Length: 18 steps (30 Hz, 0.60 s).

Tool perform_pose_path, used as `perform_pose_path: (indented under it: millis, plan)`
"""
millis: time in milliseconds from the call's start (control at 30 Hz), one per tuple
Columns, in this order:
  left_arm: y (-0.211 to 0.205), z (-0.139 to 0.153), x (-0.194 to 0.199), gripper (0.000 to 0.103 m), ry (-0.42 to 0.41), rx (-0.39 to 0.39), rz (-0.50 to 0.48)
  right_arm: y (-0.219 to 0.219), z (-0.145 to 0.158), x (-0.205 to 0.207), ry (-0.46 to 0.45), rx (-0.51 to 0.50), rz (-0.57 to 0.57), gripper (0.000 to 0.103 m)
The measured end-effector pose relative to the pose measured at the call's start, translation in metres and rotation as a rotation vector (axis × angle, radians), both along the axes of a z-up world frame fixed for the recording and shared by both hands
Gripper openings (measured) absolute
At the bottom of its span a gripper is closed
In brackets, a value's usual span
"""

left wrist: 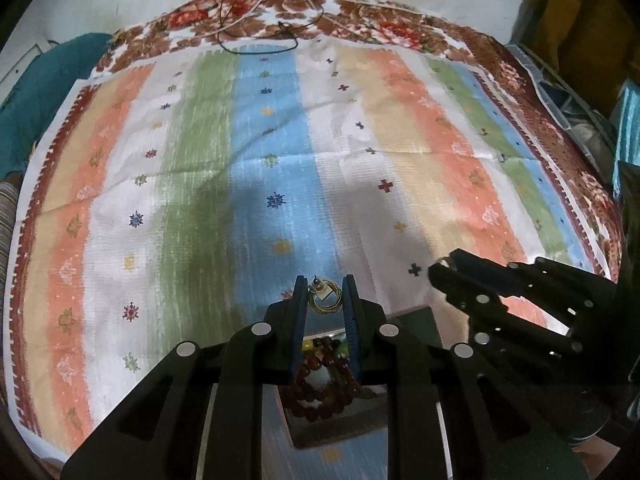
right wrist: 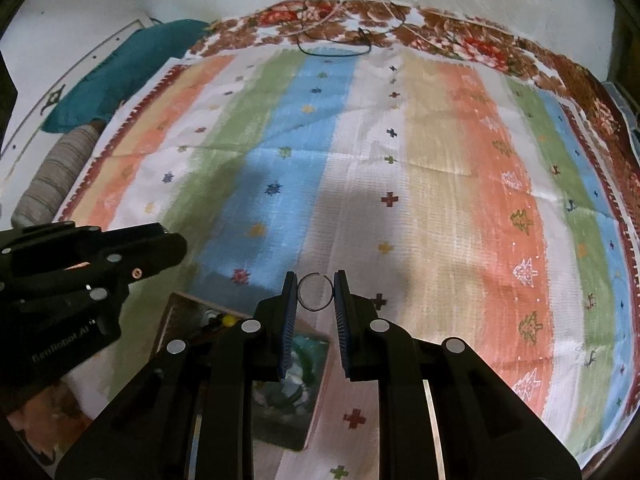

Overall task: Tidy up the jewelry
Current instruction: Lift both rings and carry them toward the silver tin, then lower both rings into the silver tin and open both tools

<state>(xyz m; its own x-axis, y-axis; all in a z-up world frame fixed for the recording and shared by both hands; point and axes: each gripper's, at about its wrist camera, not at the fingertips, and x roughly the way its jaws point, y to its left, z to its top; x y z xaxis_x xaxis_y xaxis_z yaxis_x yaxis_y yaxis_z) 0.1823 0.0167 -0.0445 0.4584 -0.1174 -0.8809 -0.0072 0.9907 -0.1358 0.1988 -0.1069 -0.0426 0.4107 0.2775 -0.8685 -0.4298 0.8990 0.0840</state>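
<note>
A: Left gripper [left wrist: 324, 296]: pads clamped on a gold ring [left wrist: 325, 300] with a small tag, held off the cloth [left wrist: 200, 152] at the fingertips.

B: Right gripper [right wrist: 316, 292]?

A: Pinching a thin dark ring [right wrist: 316, 291], an open loop with its gap at 12 o'clock. Both pads touch it, one each side.

B: The box [left wrist: 416, 320]?

A: In the left view it sits at 6 o'clock, below the fingers. A red bead bracelet [left wrist: 320, 396] lies inside, with darker beads at its far edge. In the right view the same box shows at 7 o'clock of the pinched ring, with pale green contents, blurred; a yellow bead [right wrist: 228, 321] sits near its far rim.

B: Grippers relative to each other?

A: Side by side, near but apart. From the left camera the right one sits at 3 o'clock; from the right camera the left one sits at 9.

B: Surroundings?

A: Striped cloth over a floral blanket [left wrist: 360, 20]. Black cord [left wrist: 256, 46] at 12 o'clock. Teal cushion [right wrist: 132, 68] at 10.
</note>
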Motion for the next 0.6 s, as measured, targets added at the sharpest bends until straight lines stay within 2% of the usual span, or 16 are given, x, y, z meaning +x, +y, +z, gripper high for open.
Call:
perform_pose_path:
  millis: [167,600]
  plan:
    - [-0.002,0.008,-0.015,0.017,-0.024,0.003,-0.005,0.001,0.005,-0.014,-0.012,0.006,0.021,0.019]
    - [-0.002,0.018,-0.045,0.017,-0.047,-0.048,-0.002,0.003,0.007,-0.043,0.002,0.046,0.073,0.019]
